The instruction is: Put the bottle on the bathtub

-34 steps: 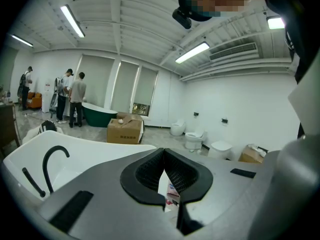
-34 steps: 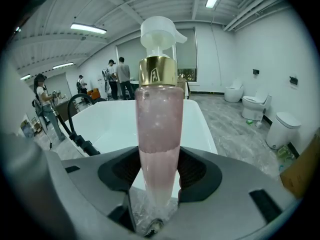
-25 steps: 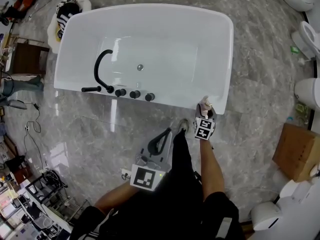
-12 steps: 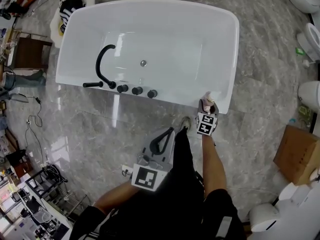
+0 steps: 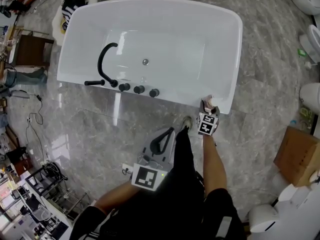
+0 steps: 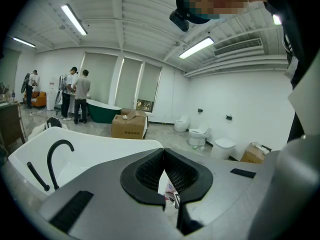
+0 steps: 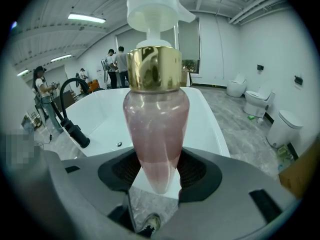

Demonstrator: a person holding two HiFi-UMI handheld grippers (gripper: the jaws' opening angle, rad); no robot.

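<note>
The right gripper [image 5: 206,107] has its jaws pinching a pink pump bottle [image 7: 155,124], upright over the white bathtub's [image 5: 150,6] rim at the 5 o'clock corner. The left gripper [image 6: 163,178] hangs at 6 o'clock near the person's legs, jaws pressed together on nothing.

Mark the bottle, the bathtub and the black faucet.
bottle [image 7: 156,124]: right gripper view, on its pink body.
bathtub [image 5: 180,97]: head view, on the near rim.
black faucet [image 5: 99,64]: head view, on the curved spout.
</note>
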